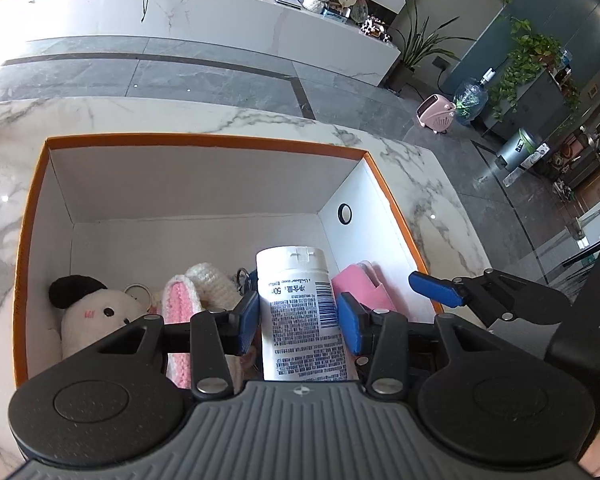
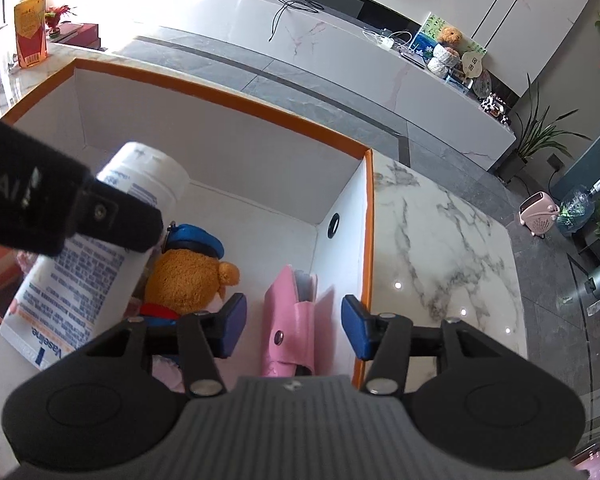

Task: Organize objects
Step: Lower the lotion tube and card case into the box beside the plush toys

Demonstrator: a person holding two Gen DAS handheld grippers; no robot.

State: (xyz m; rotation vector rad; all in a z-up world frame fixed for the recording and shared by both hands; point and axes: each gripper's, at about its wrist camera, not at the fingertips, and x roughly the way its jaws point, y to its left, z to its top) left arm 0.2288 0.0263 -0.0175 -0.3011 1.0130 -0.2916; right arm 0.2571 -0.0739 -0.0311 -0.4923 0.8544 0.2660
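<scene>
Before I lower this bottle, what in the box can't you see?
- Bottle base: left wrist view, behind the left claw body.
- Box near floor: both views, under claw bodies.
- Brown plush lower half: right wrist view, behind the right claw.
- Bottle small print: too small.

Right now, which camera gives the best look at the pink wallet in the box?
The right wrist view: the pink wallet stands unobstructed against the orange-rimmed box's right wall, snap visible, between the open right claw pads. The left wrist view shows only its upper part, behind the white bottle.
</scene>
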